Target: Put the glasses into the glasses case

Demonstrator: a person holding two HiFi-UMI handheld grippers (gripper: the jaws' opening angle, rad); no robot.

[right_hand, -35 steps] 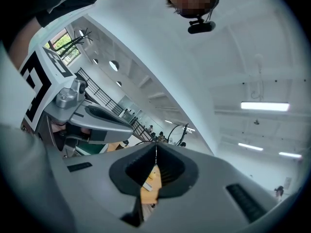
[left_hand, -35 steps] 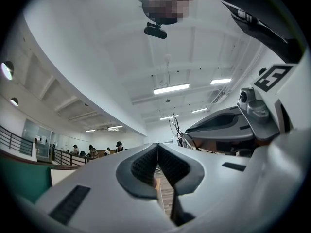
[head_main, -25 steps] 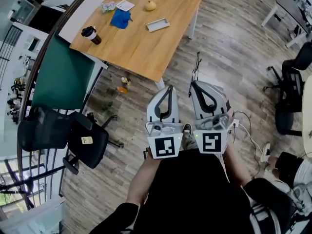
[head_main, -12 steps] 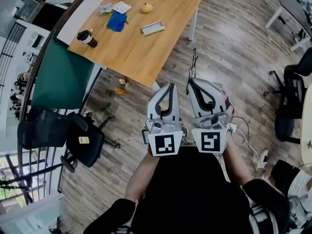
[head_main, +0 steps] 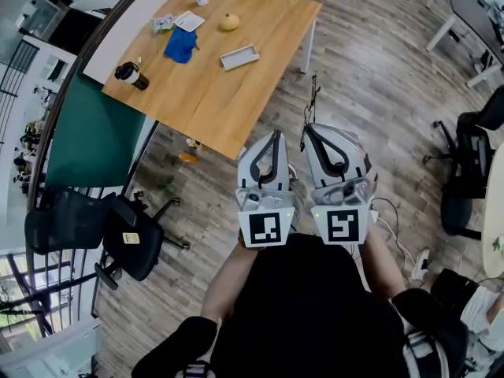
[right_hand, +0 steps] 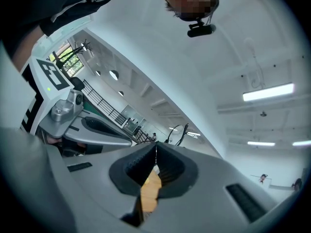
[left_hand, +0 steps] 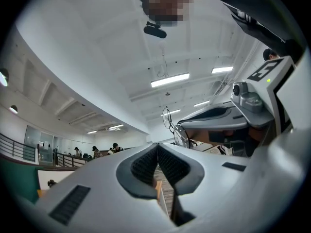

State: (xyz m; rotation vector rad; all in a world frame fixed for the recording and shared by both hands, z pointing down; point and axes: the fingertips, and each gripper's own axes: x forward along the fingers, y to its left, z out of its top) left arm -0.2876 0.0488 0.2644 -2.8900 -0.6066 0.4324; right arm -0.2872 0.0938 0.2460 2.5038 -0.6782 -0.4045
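One wooden table (head_main: 228, 93) ahead bearing one dark cup (head_main: 131, 74), one blue cloth (head_main: 180, 44), one yellow lump (head_main: 229, 22), one pale flat case (head_main: 239, 57), all well apart from two grippers, left gripper (head_main: 276, 135) clamped shut and empty, right gripper (head_main: 308, 129) likewise closed, empty

Smooth matt wooden table (head_main: 220, 93), grey-brown wood-plank floor (head_main: 378, 77)

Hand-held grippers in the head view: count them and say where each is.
2. The left hand-held gripper and the right hand-held gripper are held side by side above the floor, near a corner of the table. None look hidden.
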